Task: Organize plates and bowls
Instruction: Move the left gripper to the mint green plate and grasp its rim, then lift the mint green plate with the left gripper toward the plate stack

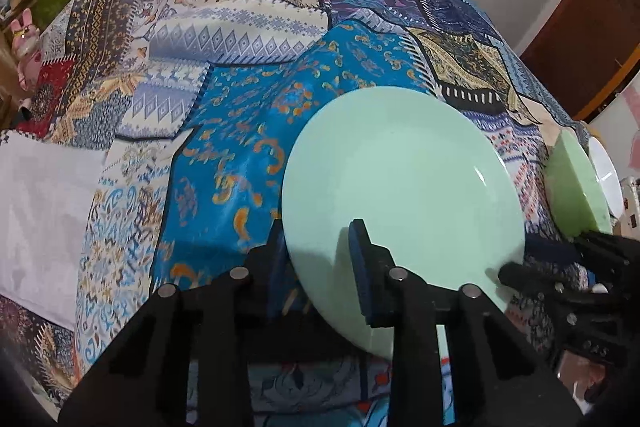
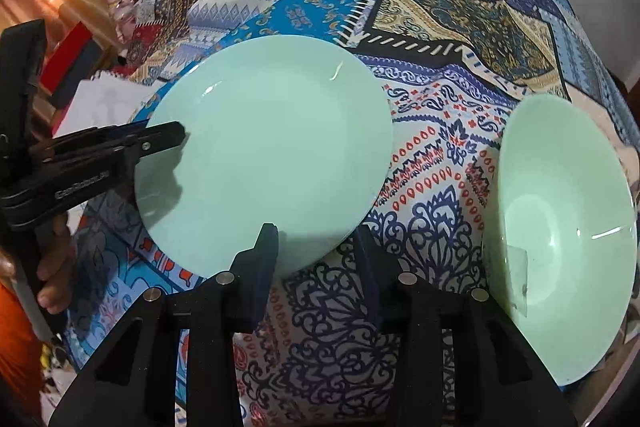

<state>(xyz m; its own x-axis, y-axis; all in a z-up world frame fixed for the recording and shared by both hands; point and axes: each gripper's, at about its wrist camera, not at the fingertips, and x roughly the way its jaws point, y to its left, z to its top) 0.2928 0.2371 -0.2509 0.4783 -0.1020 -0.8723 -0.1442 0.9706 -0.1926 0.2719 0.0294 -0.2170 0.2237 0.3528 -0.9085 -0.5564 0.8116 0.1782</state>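
Gripping mint plate [image 1: 400, 179], left gripper [image 1: 320, 255], lettering unreadable

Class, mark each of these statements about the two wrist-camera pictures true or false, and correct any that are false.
1. The left gripper has its fingers on either side of the rim of the green plate. True.
2. The green bowl sits on top of the plate. False: it stands apart, to the plate's right on the patterned cloth.
3. The right gripper holds the bowl. False: it is open and holds nothing.
4. The plate is empty. True.
5. The cloth is plain white. False: it is a many-coloured patchwork print.
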